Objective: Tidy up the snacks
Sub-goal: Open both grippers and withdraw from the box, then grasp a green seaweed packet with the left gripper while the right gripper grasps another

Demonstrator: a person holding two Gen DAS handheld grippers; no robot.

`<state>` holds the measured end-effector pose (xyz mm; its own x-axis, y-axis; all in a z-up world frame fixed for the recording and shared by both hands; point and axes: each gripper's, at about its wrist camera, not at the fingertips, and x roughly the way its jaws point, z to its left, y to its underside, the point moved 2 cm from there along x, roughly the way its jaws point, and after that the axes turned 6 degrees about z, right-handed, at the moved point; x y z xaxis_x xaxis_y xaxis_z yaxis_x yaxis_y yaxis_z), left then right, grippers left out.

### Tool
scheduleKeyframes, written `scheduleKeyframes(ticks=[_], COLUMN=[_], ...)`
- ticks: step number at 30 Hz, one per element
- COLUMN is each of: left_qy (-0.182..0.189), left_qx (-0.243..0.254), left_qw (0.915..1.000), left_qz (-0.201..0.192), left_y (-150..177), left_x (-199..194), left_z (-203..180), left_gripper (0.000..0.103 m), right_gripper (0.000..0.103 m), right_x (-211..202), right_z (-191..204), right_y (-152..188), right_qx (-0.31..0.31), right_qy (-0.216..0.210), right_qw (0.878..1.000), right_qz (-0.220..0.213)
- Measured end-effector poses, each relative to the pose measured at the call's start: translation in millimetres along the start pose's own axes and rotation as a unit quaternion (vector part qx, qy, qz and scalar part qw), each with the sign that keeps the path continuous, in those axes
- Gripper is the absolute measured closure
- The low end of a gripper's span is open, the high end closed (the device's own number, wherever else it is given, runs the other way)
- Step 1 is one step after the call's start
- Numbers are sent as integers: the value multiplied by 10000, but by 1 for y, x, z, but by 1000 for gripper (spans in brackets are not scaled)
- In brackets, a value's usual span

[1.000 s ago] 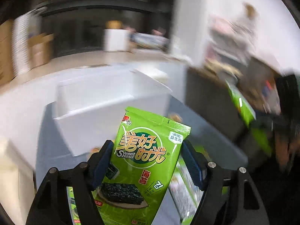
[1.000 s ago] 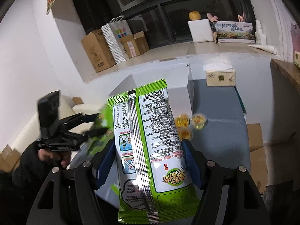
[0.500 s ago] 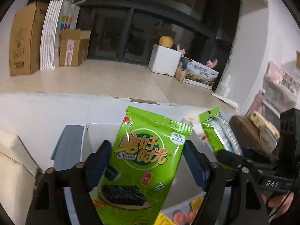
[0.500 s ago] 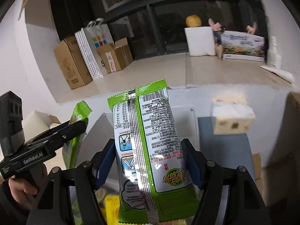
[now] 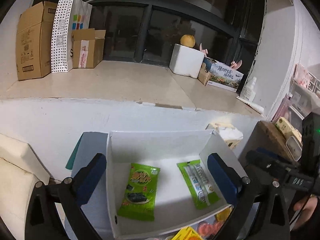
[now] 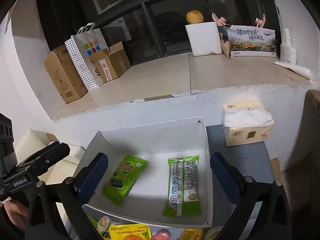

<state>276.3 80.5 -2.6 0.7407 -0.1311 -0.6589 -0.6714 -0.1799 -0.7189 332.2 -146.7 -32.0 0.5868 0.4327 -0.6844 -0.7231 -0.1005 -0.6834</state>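
While both grippers hover over white box (image 5: 160,140), left gripper (image 5: 158,175) jaws apart, holding nothing; right gripper (image 6: 158,177) jaws apart, holding nothing. Two green seaweed packs lie flat on box floor, apart: face-up pack (image 5: 140,192) at left, back-side-up pack (image 5: 198,183) at right. Tissue pack (image 6: 247,124) on table far right of box. More snacks near box front edge, partly hidden.

Yellow snack packet (image 6: 131,232) cut off by bottom edge in right wrist view, print too blurred to read. Jelly cups (image 6: 104,223) partly hidden behind white box (image 6: 208,156) near wall and tongs frame. Person's hand (image 5: 306,206) cropped at right edge of left wrist view. Seaweed pack (image 5: 140,190) small print unreadable.
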Motion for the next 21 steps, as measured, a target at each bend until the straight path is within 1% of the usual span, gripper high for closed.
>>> scheduleKeyframes(ticks=[2, 4, 7, 9, 11, 12, 15, 17, 19, 21], left_qy=[48, -10, -19, -139, -248, -249, -135, 4, 38, 99], left_qx=[-9, -53, -49, 12, 29, 33, -46, -38, -119, -95], left_qw=[10000, 10000, 9997, 9995, 9993, 9994, 9999, 9999, 9999, 9999], left_qz=[-22, -25, -252, -279, -292, -242, -90, -120, -88, 52], left_y=[11, 25, 61, 85, 114, 125, 163, 183, 196, 205], left_x=[-12, -25, -56, -69, -84, -88, -99, -105, -108, -108], left_z=[2, 3, 1, -1, -5, -7, -15, -22, -25, -30], left_gripper=[0, 0, 0, 0, 0, 0, 0, 0, 0, 0], right_gripper=[0, 0, 0, 0, 0, 0, 0, 0, 0, 0], right_x=[-15, -29, -51, -65, -76, -80, -87, -87, -79, -74], right_z=[0, 1, 0, -2, -8, -11, -15, -21, -29, -27], right_y=[7, 17, 39, 60, 84, 102, 148, 184, 218, 242], right_qx=[14, -27, -106, -22, 116, 229, 271, 511, 897, 902], right_qy=[-84, -165, 27, 232, 482, 649, 924, 968, 916, 917], right_qw=[9999, 9997, 9999, 9997, 9986, 9971, 9939, 9911, 9842, 9808], right_qz=[-112, -171, -119, -17, 178, 313, 541, 756, 1221, 1466])
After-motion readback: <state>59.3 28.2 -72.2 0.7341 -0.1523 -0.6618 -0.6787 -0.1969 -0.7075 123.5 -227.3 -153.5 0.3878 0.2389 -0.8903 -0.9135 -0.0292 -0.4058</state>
